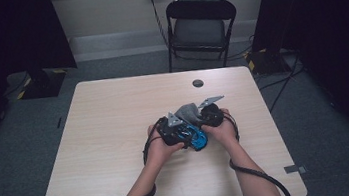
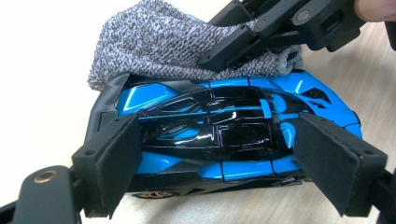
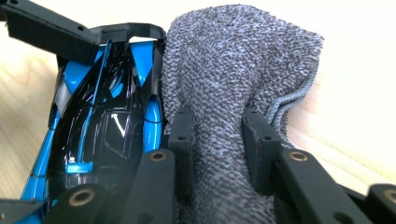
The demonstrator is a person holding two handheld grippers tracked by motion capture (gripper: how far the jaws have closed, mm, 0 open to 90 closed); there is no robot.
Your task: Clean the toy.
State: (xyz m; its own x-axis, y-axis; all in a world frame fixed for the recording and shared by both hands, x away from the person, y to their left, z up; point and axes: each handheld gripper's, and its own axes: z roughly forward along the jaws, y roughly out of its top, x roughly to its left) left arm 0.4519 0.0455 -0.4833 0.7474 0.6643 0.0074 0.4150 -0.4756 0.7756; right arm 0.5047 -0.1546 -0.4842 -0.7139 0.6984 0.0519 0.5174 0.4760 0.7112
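Note:
A blue and black toy car (image 2: 219, 135) lies on the pale wooden table (image 1: 114, 115). My left gripper (image 2: 224, 161) is shut on it, one pad pressed against each end. A grey knitted cloth (image 3: 233, 60) drapes along one side of the car (image 3: 107, 121). My right gripper (image 3: 217, 140) is shut on a bunched fold of that cloth, right beside the car's body. In the high view both hands meet at the table's middle, with the car (image 1: 198, 139) low between them and the cloth (image 1: 188, 112) just above it. The left gripper (image 1: 179, 130) and right gripper (image 1: 205, 117) sit close together.
A black folding chair (image 1: 199, 24) stands beyond the table's far edge. A small round grommet (image 1: 198, 83) sits in the tabletop near that edge. Cables trail from both grippers off the near edge. Dark curtains hang at both sides of the room.

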